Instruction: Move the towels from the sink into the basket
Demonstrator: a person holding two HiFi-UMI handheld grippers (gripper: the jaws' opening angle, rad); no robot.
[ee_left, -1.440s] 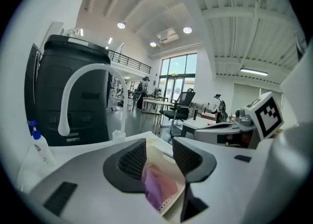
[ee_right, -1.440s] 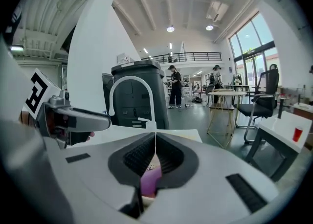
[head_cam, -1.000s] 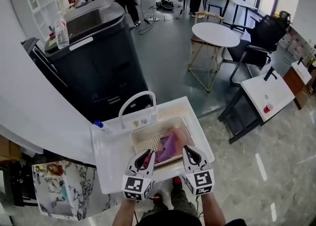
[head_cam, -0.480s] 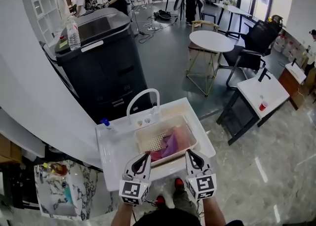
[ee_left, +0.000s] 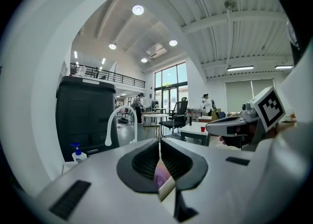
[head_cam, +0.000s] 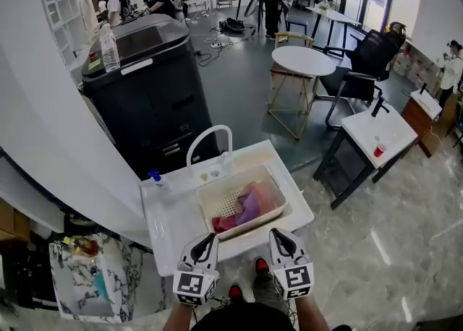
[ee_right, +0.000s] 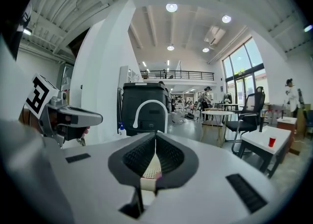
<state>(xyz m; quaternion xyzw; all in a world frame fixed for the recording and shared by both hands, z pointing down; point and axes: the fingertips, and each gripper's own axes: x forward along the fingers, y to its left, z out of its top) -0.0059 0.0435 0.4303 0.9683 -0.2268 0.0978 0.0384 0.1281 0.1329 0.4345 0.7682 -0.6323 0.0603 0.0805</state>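
Towels (head_cam: 249,203) lying bunched, pink and purple, inside beige perforated basket (head_cam: 207,197), itself sitting in sink (head_cam: 163,217) basin. Am holding left gripper (head_cam: 207,240) and right gripper (head_cam: 278,236) side by side just short of sink's near edge, touching nothing. Left jaws just been closing, nothing between, now meeting. Right jaws pressing together, empty. Judging towels already binned, so am keeping tongs clear.

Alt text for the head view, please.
The left gripper, jaws just closed on nothing, and the shut, empty right gripper hang before a white sink whose beige basin holds pink and purple towels.
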